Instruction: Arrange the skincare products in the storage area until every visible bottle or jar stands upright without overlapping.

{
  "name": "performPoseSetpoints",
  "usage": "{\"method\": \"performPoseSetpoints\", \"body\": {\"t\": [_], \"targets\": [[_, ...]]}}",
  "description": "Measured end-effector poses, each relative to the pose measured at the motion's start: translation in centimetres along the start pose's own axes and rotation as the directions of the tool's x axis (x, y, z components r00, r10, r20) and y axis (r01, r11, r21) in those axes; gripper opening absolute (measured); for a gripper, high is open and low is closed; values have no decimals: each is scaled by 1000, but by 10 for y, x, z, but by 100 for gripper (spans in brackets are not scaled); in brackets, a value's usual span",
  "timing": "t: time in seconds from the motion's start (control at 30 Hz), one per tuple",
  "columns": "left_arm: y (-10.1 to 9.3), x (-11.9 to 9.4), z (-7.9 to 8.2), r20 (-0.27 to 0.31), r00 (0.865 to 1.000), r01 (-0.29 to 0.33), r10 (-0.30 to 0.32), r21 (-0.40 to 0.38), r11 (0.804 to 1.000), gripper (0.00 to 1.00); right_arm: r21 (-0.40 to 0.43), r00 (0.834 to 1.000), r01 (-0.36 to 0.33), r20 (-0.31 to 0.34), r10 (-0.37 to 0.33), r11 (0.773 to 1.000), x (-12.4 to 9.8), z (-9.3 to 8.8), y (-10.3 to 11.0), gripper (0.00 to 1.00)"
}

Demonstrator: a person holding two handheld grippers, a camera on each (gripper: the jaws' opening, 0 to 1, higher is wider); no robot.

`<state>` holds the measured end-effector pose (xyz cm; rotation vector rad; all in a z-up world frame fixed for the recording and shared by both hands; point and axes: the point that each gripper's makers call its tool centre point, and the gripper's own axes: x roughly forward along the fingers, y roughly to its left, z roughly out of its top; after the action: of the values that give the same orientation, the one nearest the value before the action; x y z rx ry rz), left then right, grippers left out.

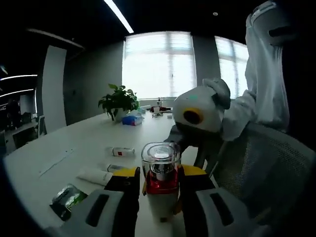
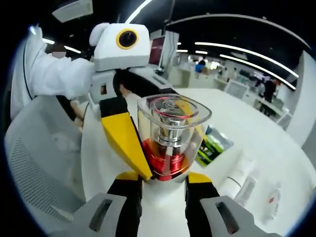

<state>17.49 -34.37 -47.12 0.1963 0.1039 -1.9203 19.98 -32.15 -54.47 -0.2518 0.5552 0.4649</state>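
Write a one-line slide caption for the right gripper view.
Both grippers, right and left, clamp an upright red bottle with clear cap above the white table.

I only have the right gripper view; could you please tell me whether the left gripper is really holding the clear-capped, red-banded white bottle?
Observer: Yes. In the left gripper view, the left gripper has both yellow-tipped jaws against the clear-capped, red-banded white bottle.
Operator: Thank you. What stands beyond it?
Observer: A green potted plant stands far down the white table.
Operator: Anything beside it?
Observer: A blue box sits next to the plant.
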Motion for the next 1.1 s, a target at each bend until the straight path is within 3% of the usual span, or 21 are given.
{"method": "performPoseSetpoints", "body": {"t": [0.37, 0.83, 1.1], "targets": [[7, -6, 15, 39, 999, -32, 31, 30, 999, 25, 13, 999, 48, -11, -48, 999, -2, -3, -12, 26], [21, 4, 16, 35, 999, -13, 11, 56, 998, 21, 14, 998, 67, -16, -66, 998, -1, -6, -31, 26], [31, 9, 17, 5, 1000, 1, -1, 83, 997, 21, 23, 998, 67, -5, -67, 997, 3, -6, -44, 26]]}}
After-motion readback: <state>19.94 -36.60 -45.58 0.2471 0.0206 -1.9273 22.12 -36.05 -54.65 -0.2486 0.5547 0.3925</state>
